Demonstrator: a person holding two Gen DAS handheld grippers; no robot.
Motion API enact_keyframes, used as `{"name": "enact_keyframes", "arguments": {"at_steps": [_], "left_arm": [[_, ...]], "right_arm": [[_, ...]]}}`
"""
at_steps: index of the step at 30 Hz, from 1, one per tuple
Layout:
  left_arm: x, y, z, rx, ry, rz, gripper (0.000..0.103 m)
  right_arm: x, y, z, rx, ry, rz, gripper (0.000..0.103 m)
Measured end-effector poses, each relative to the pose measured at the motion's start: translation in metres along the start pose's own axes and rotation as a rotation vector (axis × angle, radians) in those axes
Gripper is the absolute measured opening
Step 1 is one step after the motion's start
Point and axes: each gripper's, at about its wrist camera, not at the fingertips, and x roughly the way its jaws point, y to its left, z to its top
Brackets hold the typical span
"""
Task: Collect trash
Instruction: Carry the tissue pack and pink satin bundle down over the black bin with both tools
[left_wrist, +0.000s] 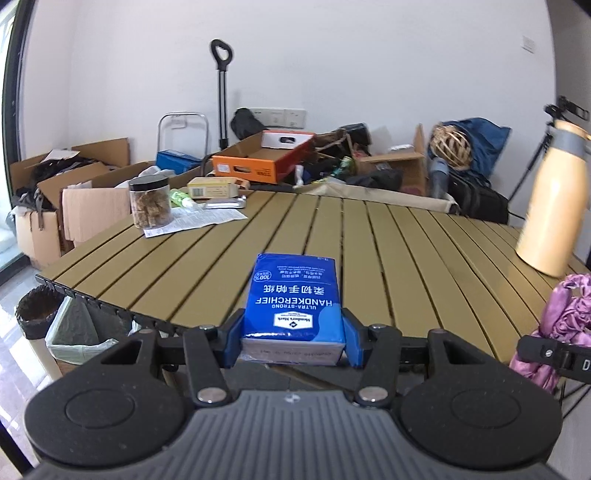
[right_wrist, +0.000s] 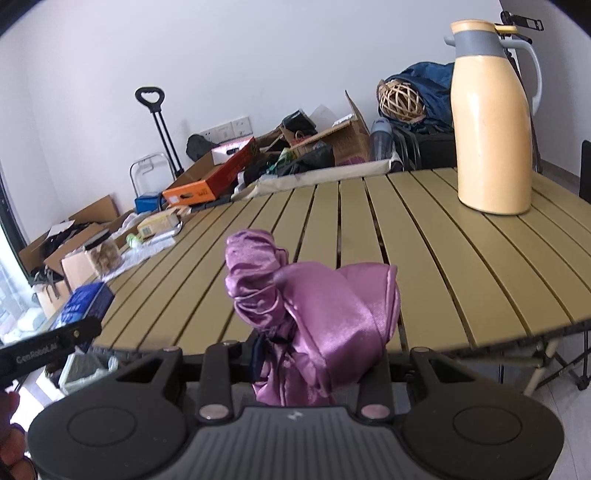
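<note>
My left gripper (left_wrist: 293, 341) is shut on a blue handkerchief tissue pack (left_wrist: 293, 299), held at the near edge of the slatted table (left_wrist: 388, 236). My right gripper (right_wrist: 319, 354) is shut on a crumpled purple satin cloth (right_wrist: 317, 310), held over the table's near edge; the cloth hides its fingertips. The cloth also shows at the right of the left wrist view (left_wrist: 565, 317). The tissue pack shows at the left of the right wrist view (right_wrist: 86, 304). A lined bin (left_wrist: 79, 332) stands on the floor below the table's left corner.
A yellow thermos jug (right_wrist: 491, 122) stands on the table's far right. A jar of snacks (left_wrist: 150, 203), a paper sheet (left_wrist: 195, 221), a small green bottle (left_wrist: 181, 197) and a box (left_wrist: 214, 186) sit at the far left. Cardboard boxes and bags crowd the floor behind.
</note>
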Motion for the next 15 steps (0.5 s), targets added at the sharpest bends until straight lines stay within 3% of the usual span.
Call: {"name": "enact_keyframes", "arguments": {"at_steps": [15], "left_arm": [[-0.032,-0.015,-0.058,0.106,0.074,-0.082,0.053]], "right_arm": [[-0.013,-0.022,-0.082,0.014,0.165,-0.004,0.033]]}}
